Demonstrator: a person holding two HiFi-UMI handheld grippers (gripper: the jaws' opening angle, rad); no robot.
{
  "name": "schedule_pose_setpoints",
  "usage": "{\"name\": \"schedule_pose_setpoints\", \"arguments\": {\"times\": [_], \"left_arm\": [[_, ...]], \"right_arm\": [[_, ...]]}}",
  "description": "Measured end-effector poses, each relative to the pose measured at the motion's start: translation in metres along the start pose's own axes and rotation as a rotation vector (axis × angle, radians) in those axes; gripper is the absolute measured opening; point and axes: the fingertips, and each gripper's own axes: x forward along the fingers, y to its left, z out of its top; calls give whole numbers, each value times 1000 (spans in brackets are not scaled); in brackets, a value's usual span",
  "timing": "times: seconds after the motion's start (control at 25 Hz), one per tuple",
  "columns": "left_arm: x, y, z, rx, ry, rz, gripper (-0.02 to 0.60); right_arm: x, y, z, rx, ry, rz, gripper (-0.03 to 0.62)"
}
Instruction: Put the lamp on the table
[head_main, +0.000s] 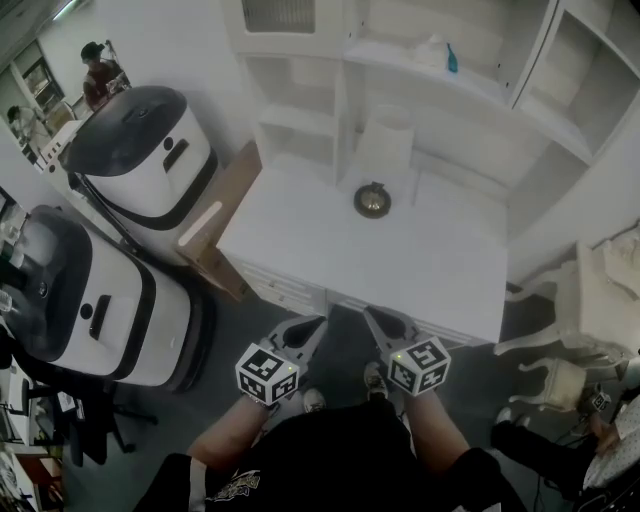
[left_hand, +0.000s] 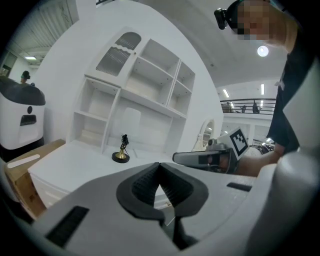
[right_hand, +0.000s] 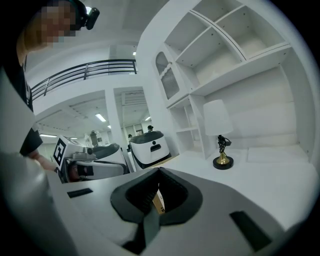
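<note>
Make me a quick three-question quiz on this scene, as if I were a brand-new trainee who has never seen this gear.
1. True or false: the lamp stands upright on the white table.
2. Pick one: what are the left gripper and the right gripper holding? A) the lamp B) a spray bottle C) nothing
3. Fill in: the lamp's shade is ____ in colour.

Key: 1 true; 2 C (both are shut and empty, near the table's front edge); 3 white.
</note>
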Motion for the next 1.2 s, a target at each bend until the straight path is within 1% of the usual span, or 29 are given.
{"name": "schedule_pose_setpoints", "arguments": {"times": [0.28,0.52,0.72,1.2], "left_arm": [[-1,-10,-5,11,15,-81,6],[0,-23,-8,19,17,-127,6],[-5,-29,-9,24,14,-138,6],[-15,-33,-14,28,14,-132,6]], "right_arm": [[-18,8,-7,20,-26,-85,25],[-35,11,-10,21,-38,-126,25],[-40,18,-11,17,-41,-131,25],[-43,31,-14,16,-49,-120,25]]}}
